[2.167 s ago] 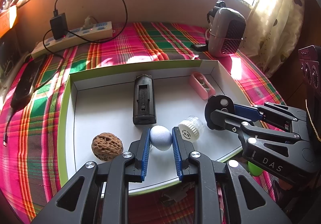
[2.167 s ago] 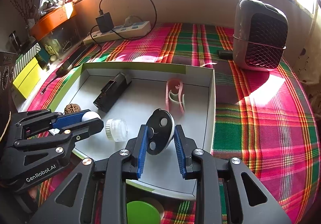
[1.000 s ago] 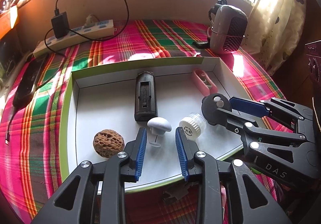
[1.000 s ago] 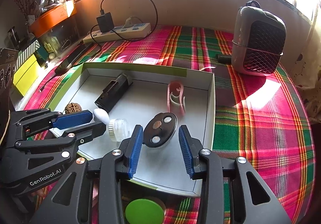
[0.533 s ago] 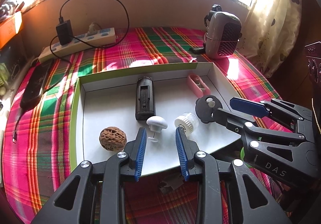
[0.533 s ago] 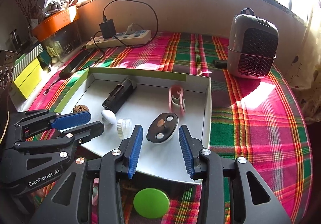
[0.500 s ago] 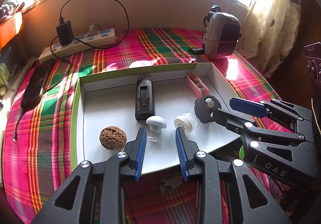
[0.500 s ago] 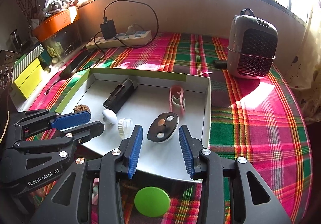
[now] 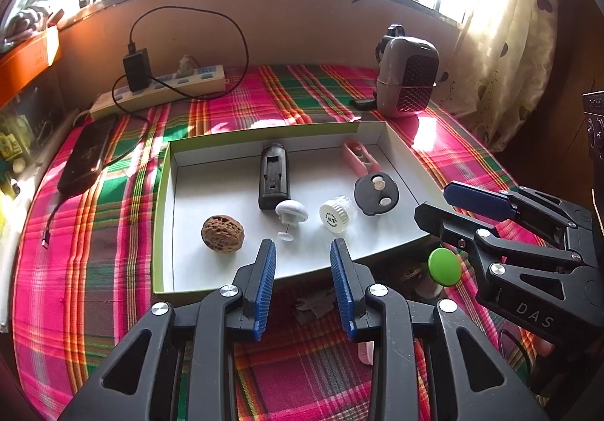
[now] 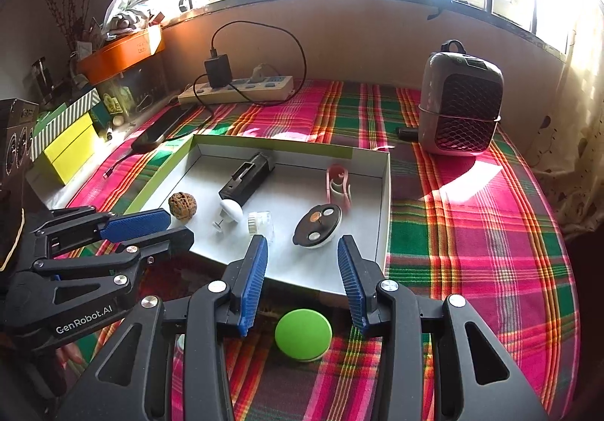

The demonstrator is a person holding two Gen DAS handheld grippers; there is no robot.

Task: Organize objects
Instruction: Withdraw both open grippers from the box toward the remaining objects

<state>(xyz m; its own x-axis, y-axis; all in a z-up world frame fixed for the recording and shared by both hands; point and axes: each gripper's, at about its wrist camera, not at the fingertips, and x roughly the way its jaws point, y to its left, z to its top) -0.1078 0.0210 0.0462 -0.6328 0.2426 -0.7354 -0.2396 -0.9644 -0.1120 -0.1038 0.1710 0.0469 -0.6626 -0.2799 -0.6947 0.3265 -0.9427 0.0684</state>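
Tray [image 9: 166,217] on plaid cloth [image 10: 472,232] under window – both claws apart, empty.

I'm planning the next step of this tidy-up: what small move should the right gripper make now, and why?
Probably lower the right gripper onto the green disc. Its jaws are open and empty, and the disc lies on the plaid cloth just outside the white box's near wall, between the jaws in the right wrist view, while six other small items already sit inside.
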